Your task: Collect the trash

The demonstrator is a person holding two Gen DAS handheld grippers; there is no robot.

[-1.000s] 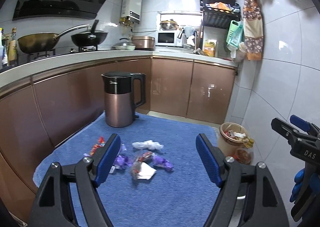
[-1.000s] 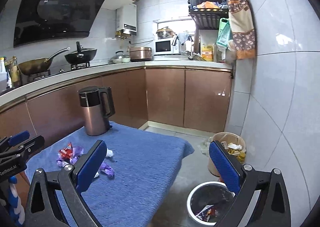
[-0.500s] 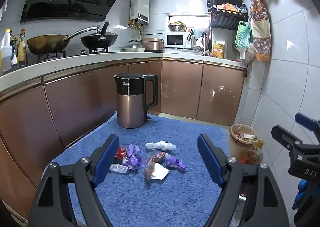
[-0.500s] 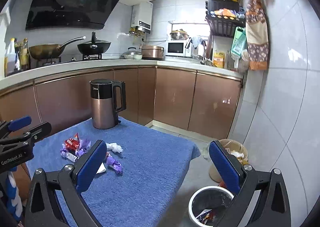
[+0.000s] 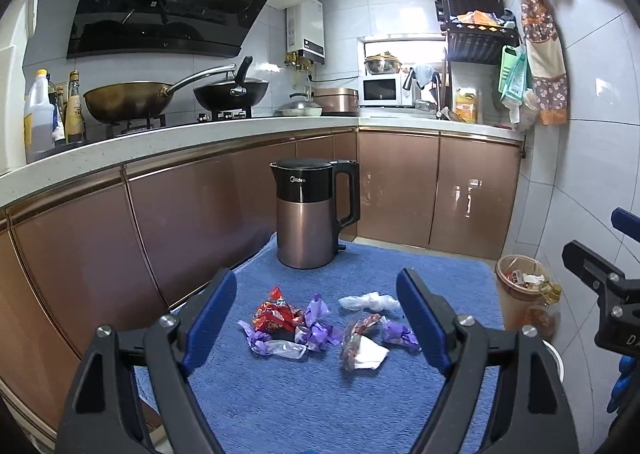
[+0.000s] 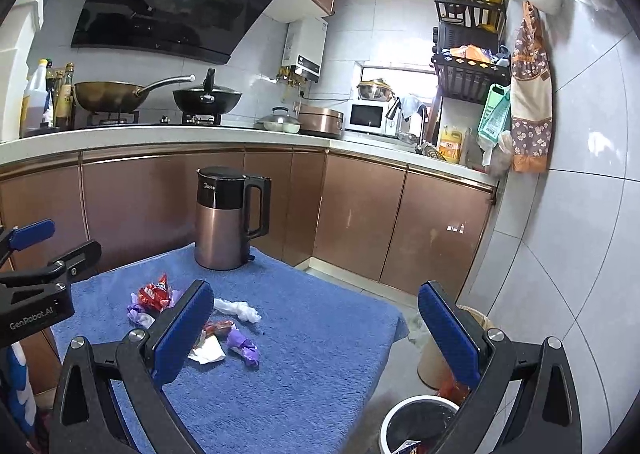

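left wrist view: the left tool (image 5: 316, 318) is hanging over the near edge of the worktop (image 5: 280, 406) with its jaws spread wide and nothing between the pads (the figure has crept up a little, but the last step is too small to call it moving). the trash is lying in a loose cluster on the blue towel: a red snack wrapper (image 5: 276, 316), purple candy wrappers (image 5: 318, 324), a clear wrapper (image 5: 286, 349), a crumpled white plastic bit (image 5: 368, 301) and a white paper scrap (image 5: 370, 352) under a reddish wrapper. the kettle (image 5: 310, 212) is standing just behind the heap. the pieces are touching and overlapping, so i am judging that a closing tool could be pinching two at once, or snagging the towel pile and dragging the cloth. a brown bin (image 5: 520, 294) is sitting on the floor beyond the far right corner.

right wrist view: the right tool (image 6: 324, 328) is also standing spread and holding nothing, its left pad covering part of the heap, so what is lying under it i cannot tell. a white bucket (image 6: 416, 426) with scraps in it is sitting on the floor below the right pad, well apart from the trash. light wrappers are likely slipping from smooth pads on the way over the gap (and landing on the floor). the left tool is showing at the left edge, so both reaching into one small heap could be bumping each other.
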